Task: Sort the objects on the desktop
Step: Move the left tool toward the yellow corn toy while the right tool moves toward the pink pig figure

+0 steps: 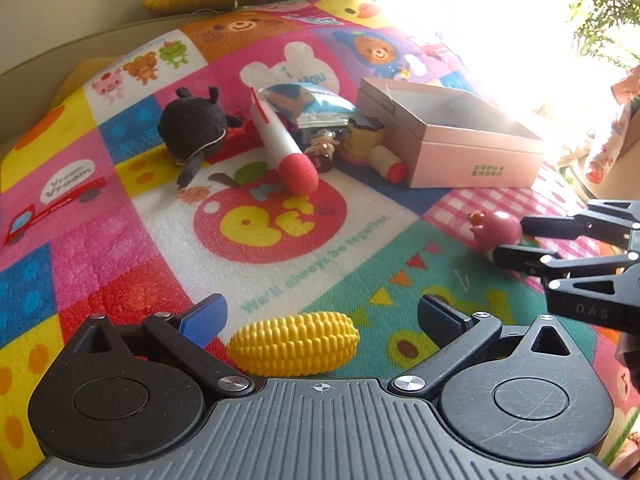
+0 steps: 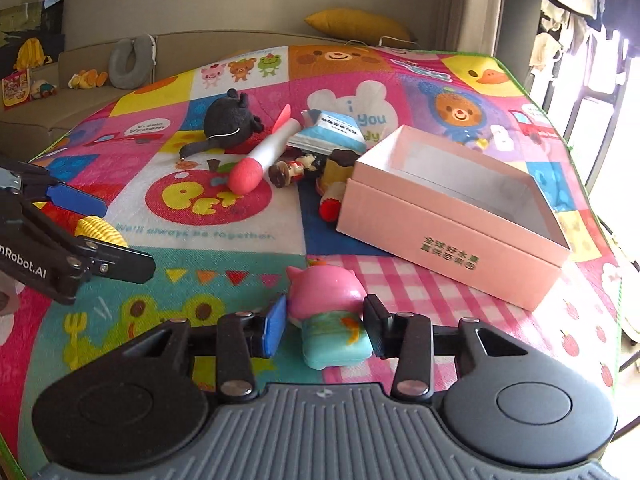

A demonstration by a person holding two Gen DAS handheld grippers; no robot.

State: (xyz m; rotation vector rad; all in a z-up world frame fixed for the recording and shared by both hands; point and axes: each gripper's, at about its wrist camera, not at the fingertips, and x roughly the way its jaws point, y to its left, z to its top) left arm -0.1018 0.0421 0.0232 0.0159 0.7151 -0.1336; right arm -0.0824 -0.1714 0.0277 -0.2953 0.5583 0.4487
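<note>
Right gripper (image 2: 324, 324) clamps pink figurine (image 2: 326, 300) by its sides, low over play mat (image 2: 420, 280), near pink box (image 2: 452, 224). Figurine looks light, rigid, glossy; could slip, so grip mid-body. Left gripper (image 1: 320, 316) gapes around toy corn (image 1: 296, 342), pads not touching.

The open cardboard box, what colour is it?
Pale pink box, white inside; clearest in the right wrist view.

The play mat (image 2: 208, 236) is showing "We'll always be together." under its red apple, "Vroom Vroom" in a bubble at upper left, and "i … You" on the white bear. The left gripper (image 2: 92, 232) is reading "nRobot.AI"; the right gripper (image 1: 516, 240) is showing "DAS". Green characters on the pink box (image 2: 448, 252) are staying unreadable.
</note>
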